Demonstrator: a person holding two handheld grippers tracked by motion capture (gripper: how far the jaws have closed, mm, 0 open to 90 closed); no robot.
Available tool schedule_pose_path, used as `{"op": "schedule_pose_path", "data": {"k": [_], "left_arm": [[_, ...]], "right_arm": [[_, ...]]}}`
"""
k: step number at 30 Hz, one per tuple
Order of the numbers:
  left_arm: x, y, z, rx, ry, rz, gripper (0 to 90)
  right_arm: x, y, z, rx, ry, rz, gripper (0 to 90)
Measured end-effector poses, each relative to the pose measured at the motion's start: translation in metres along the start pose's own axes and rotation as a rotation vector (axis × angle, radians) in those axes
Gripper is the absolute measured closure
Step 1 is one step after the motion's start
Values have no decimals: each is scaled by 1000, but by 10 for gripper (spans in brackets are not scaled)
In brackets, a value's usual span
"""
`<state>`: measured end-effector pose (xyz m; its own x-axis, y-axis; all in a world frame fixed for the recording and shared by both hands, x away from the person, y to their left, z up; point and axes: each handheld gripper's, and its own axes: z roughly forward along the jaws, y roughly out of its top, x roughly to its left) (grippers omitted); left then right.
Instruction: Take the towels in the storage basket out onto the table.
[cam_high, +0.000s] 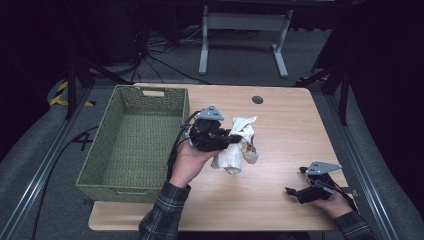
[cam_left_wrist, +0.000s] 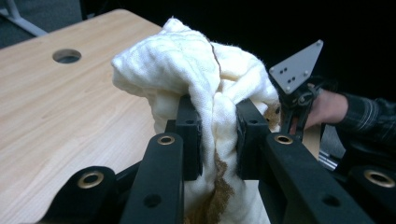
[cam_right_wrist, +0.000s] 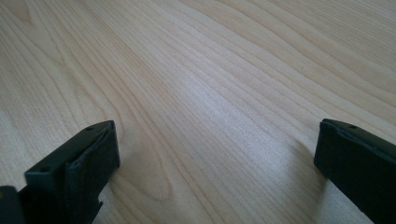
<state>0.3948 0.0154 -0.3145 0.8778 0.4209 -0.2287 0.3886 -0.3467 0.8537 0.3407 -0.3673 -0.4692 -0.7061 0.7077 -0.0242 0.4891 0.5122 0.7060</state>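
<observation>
We are clamping the stained cream cloth (cam_high: 235, 145) in our left gripper (cam_high: 232, 137); the green wicker basket (cam_high: 132, 145) is lying just left, our right gripper (cam_high: 292, 192) resting open.

The pale wooden worktop (cam_high: 285, 130) is lit evenly from above in the high view, while the surrounding floor and background are left dim to black. A soft sheen is seen on the wood in the right gripper view. The nearest black jaws are rendered slightly soft in both gripper views.
</observation>
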Motion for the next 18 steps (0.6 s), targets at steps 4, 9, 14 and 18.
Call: {"op": "schedule_pose_path", "data": {"k": [4,9,14,18], "left_arm": [[-4,-5,13,23,-11,14,759],[-7,-14,30,58,-25,25,759],[-9,-19,42,88,-26,39,758],[-14,-27,62,136,-32,58,758]], "right_arm": [[0,0,0,-1,0,-2,4],[-1,1,1,-4,-1,-8,3],[0,1,1,-1,1,-4,3],[-1,1,1,-4,0,-10,4]]}}
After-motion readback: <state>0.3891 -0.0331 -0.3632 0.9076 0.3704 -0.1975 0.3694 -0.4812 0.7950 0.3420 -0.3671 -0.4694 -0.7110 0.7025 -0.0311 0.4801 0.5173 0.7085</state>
